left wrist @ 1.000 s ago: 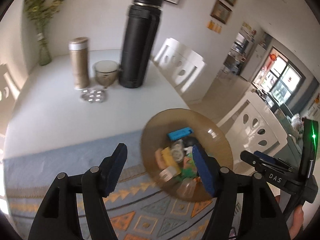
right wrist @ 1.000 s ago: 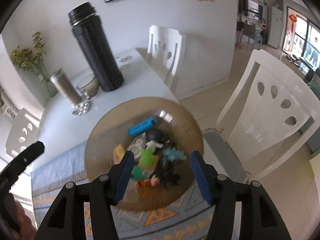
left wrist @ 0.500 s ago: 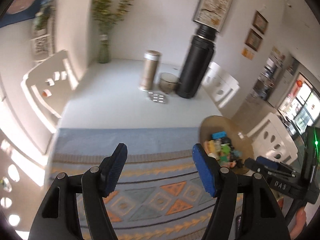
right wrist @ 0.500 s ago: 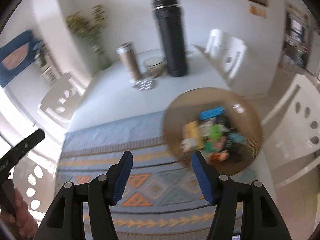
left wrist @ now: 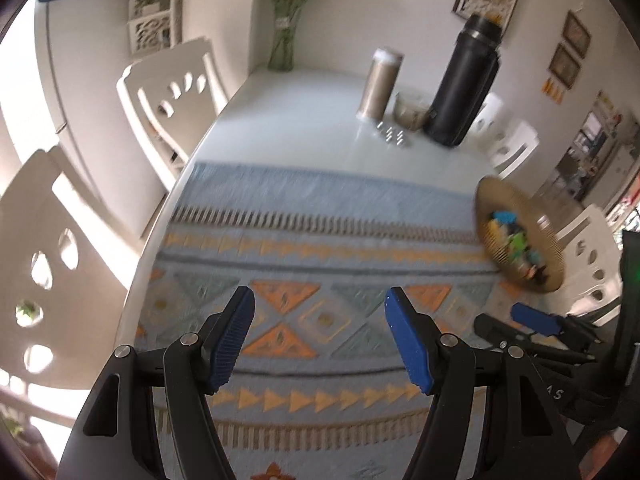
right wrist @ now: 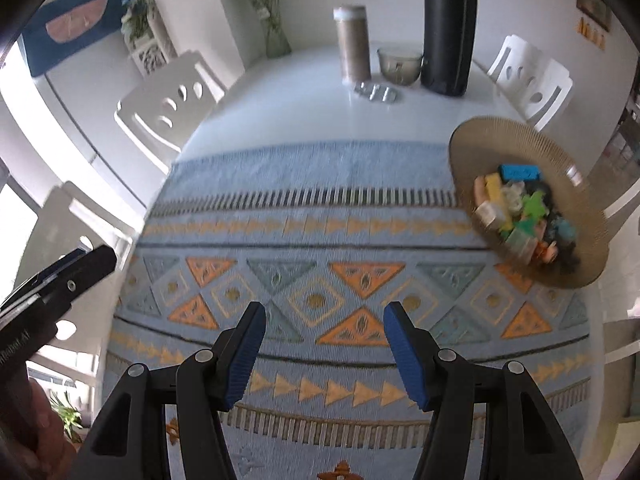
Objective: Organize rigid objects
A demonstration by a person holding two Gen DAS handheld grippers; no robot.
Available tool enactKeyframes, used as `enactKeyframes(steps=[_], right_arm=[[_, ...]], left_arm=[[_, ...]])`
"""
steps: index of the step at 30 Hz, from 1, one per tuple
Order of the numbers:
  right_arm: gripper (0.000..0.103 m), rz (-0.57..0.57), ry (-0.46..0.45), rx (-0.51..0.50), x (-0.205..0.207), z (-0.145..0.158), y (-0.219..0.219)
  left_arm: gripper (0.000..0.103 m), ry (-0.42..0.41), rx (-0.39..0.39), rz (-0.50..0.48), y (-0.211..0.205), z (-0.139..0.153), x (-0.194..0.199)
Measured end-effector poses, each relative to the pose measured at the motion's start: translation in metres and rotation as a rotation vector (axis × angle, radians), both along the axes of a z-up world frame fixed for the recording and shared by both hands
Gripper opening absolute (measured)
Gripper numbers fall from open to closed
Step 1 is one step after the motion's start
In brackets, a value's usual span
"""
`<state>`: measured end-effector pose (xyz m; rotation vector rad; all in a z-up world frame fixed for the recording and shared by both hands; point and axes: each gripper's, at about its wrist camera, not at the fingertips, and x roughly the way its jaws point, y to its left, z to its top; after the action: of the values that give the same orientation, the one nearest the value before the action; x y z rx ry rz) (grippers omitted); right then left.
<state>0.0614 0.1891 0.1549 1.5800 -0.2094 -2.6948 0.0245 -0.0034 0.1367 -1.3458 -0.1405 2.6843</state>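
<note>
So the surface (right wrist: 280, 120) has a mat (right wrist: 320, 240) with nothing loose on it, and the toys (right wrist: 516, 212) all sit piled in the plate (right wrist: 480, 136) at its right edge. Could be pre-sorting or already gathered. Left gripper (left wrist: 320, 340) and right gripper (right wrist: 324, 350) fingers are spread wide, holding nothing.

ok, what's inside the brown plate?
The brown plate holds a heap of small toy pieces: a blue block, a yellow block, a green piece, plus pink and dark bits. Whatever lies under the heap is covered.
</note>
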Motion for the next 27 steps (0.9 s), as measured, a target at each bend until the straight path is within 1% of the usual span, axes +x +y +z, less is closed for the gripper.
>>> enactKeyframes(steps=[3, 6, 10, 13, 15, 19, 23, 26, 27], right_arm=[[0.060, -0.004, -0.018, 0.017, 0.002, -0.019, -0.004], [0.060, -0.008, -0.057, 0.026, 0.002, -0.039, -0.006], [0.060, -0.013, -0.090, 0.051, 0.004, -0.057, -0.010], [0.060, -0.022, -0.101, 0.061, 0.005, -0.064, -0.012], [0.060, -0.020, -0.098, 0.070, 0.004, -0.070, -0.013], [0.060, -0.014, -0.074, 0.108, 0.002, -0.086, -0.015], [0.060, -0.011, -0.068, 0.136, 0.001, -0.102, -0.018], [0.060, -0.020, -0.057, 0.136, 0.002, -0.108, -0.019], [0.060, -0.019, -0.056, 0.133, 0.001, -0.109, -0.019]], left_arm=[[0.066, -0.038, -0.024, 0.042, -0.004, -0.022, 0.005], [0.066, -0.068, -0.049, 0.064, -0.007, -0.044, 0.009], [0.066, -0.092, -0.094, 0.062, -0.008, -0.062, 0.014], [0.066, -0.104, -0.101, 0.067, -0.011, -0.072, 0.014], [0.066, -0.103, -0.113, 0.061, -0.011, -0.079, 0.012], [0.066, -0.087, -0.166, 0.060, -0.011, -0.100, 0.006], [0.066, -0.113, -0.166, 0.073, -0.014, -0.119, 0.000], [0.066, -0.104, -0.173, 0.074, -0.014, -0.124, -0.001], [0.066, -0.097, -0.162, 0.071, -0.015, -0.125, -0.001]])
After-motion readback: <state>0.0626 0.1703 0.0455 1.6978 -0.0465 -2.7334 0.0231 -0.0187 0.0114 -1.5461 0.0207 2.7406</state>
